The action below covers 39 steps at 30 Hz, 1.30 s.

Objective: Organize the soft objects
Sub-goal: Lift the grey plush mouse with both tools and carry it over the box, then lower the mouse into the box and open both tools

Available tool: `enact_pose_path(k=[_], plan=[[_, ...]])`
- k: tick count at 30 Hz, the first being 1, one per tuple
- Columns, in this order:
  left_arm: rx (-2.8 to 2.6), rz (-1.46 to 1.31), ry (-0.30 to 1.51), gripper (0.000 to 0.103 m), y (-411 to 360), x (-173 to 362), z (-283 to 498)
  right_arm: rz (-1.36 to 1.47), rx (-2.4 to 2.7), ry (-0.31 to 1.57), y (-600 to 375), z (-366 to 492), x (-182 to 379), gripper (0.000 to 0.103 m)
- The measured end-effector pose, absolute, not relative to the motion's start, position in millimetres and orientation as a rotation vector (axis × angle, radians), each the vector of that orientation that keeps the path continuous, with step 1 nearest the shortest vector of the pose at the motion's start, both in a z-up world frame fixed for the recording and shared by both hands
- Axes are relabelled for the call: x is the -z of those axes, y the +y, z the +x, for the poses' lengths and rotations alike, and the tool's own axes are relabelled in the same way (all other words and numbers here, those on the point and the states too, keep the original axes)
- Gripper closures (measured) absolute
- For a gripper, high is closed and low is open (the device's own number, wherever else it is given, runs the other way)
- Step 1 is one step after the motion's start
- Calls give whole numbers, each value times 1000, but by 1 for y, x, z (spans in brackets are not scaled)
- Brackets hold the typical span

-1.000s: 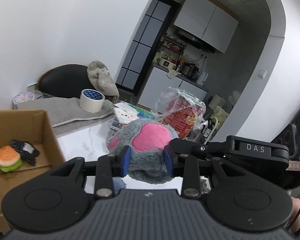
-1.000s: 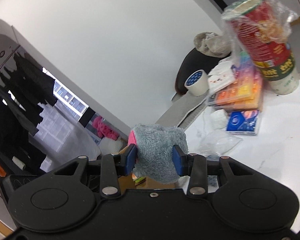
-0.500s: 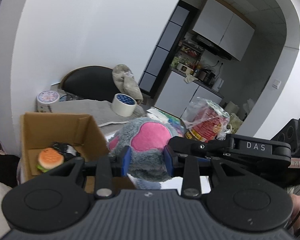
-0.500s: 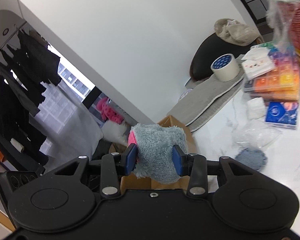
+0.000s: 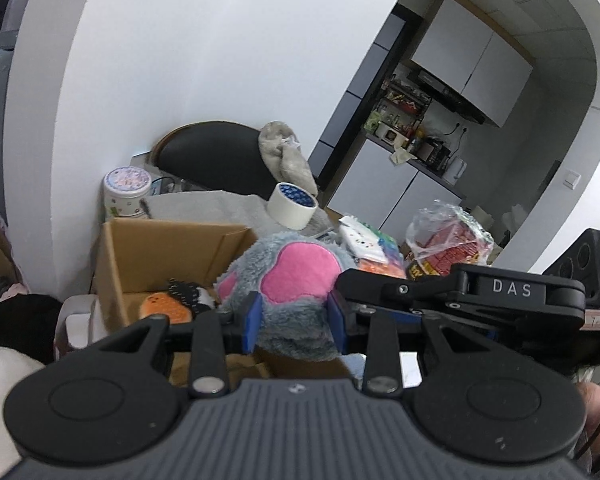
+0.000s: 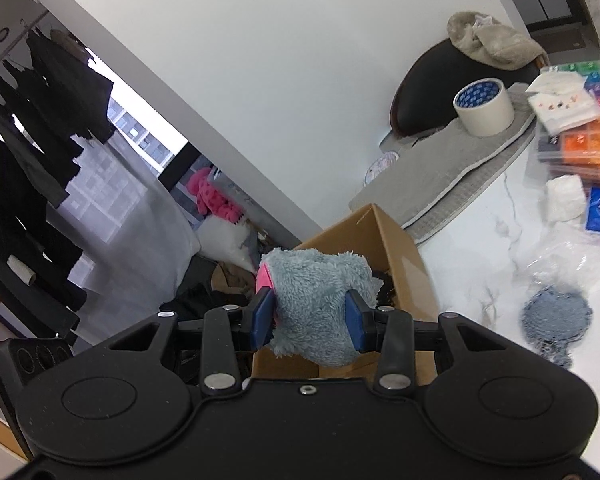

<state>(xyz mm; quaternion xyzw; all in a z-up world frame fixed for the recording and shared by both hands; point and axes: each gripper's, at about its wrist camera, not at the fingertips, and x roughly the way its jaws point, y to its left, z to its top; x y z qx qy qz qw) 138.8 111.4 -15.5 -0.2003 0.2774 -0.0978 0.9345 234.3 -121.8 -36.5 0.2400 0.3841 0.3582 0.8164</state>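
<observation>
Both jaws pinch the grey-pink plush paw (image 5: 296,280): left gripper (image 5: 294,326) and right gripper (image 6: 308,322) hold it above the cardboard box (image 5: 172,252) edge; best carry it fully over the opening, lower, then release both together.

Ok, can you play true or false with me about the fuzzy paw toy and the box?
1. Both grippers hold the grey plush paw. True: the left gripper and the right gripper each pinch it.
2. The cardboard box is closed. False: it is open.
3. A burger toy lies in the box. True.
4. The tape roll is inside the box. False: it sits on the grey mat.
5. The paw's pad is green. False: it is pink.
</observation>
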Motion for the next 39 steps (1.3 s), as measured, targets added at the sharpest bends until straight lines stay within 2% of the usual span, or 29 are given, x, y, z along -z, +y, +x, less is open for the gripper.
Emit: enact_pose_path(k=[12, 18, 24, 27, 29, 34, 36, 39], plan=[[160, -416, 626, 69, 141, 26, 138, 459, -775, 891, -84, 236, 43, 63], [165, -360, 721, 71, 132, 37, 146, 347, -823, 940, -61, 232, 41, 62], [127, -339, 739, 70, 132, 39, 145, 293, -797, 962, -58, 230, 41, 61], [109, -340, 734, 66, 134, 34, 143, 286, -785, 948, -64, 228, 34, 51], [90, -328, 728, 62, 133, 30, 141, 281, -781, 926, -70, 227, 28, 39], [20, -288, 692, 35, 120, 20, 134, 250, -776, 891, -87, 225, 17, 32], [8, -275, 676, 27, 112, 18, 130, 236, -771, 889, -94, 224, 15, 32], [14, -267, 680, 24, 99, 18, 128, 213, -759, 892, -103, 223, 17, 30]])
